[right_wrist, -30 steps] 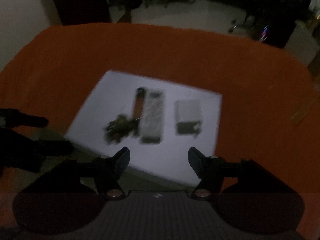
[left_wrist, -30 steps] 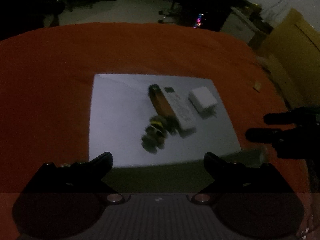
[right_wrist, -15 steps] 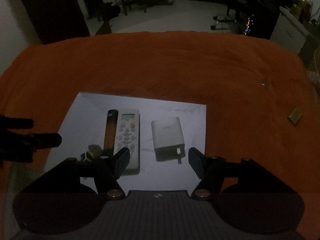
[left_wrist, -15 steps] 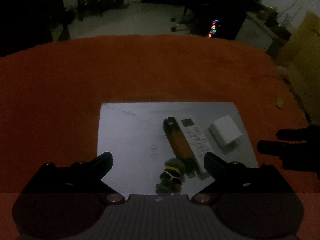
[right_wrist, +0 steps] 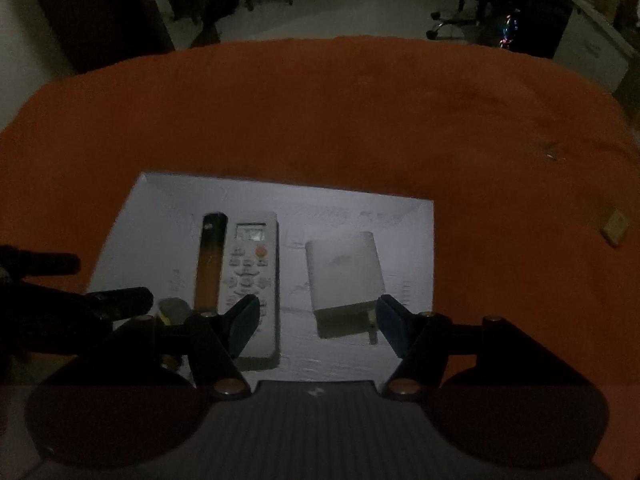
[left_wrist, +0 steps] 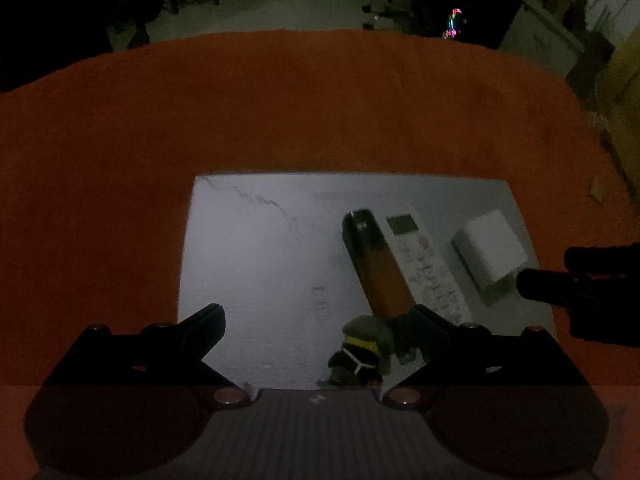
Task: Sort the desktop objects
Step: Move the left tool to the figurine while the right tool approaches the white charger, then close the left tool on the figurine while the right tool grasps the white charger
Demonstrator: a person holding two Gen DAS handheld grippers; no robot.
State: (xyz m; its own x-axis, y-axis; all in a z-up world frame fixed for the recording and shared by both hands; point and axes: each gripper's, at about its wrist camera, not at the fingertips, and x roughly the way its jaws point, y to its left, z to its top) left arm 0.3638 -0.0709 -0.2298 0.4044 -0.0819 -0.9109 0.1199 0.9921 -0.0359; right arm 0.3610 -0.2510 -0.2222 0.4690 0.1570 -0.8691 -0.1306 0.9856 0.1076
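right gripper (right_wrist: 316,320) jaws gape empty around the charger (right_wrist: 344,276); lower squarely, close on its flat sides.

The table cover (left_wrist: 280,120) is an orange cloth with a matt, slightly napped surface. Ahead of the claws lies a white sheet (right_wrist: 160,216), flat and matt like paper, with faint marks on it. On the sheet, the remote (right_wrist: 252,276) has a smooth white plastic body with raised buttons. Beside it, the slim device (left_wrist: 380,268) has a glossy amber body and a black cap. The charger (right_wrist: 344,276) is smooth white plastic, matt. The small figure (left_wrist: 364,352) near the left claw looks dull and rough-textured; its material cannot be told.
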